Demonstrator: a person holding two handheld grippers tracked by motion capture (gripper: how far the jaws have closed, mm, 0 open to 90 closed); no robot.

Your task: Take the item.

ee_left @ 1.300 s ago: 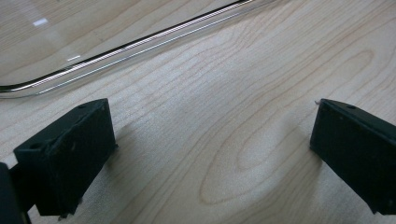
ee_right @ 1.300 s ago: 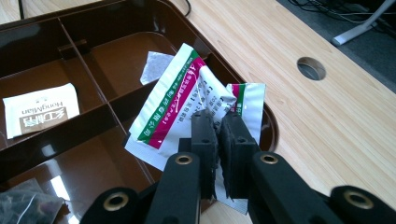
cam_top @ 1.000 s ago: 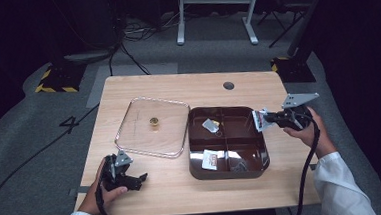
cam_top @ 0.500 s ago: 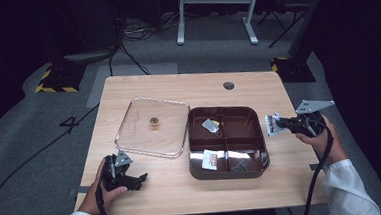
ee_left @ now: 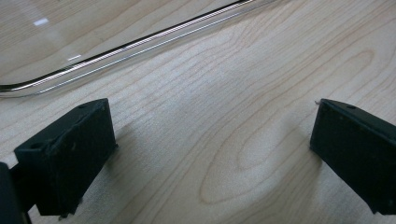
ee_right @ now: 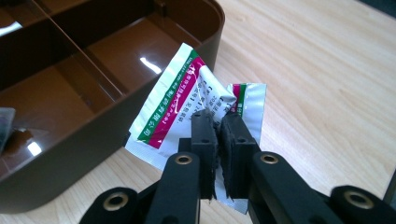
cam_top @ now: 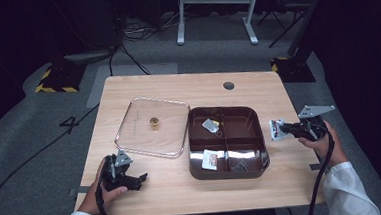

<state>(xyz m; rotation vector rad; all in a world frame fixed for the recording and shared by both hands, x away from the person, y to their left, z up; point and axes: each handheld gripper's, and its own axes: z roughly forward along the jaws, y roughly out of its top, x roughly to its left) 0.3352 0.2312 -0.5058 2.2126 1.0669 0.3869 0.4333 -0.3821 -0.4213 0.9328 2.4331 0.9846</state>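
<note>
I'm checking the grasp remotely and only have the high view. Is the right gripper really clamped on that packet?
Observer: Yes. In the right gripper view the right gripper has its jaws shut on a white packet with a green and magenta stripe.
Operator: Is the packet flat?
Observer: No, it is creased where the jaws pinch it.
Operator: And the left gripper?
Observer: Its own view shows the left gripper with jaws wide apart and only bare table between them.

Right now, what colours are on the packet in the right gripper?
Silver packet with green and magenta stripes, clearest in the right gripper view.
</note>
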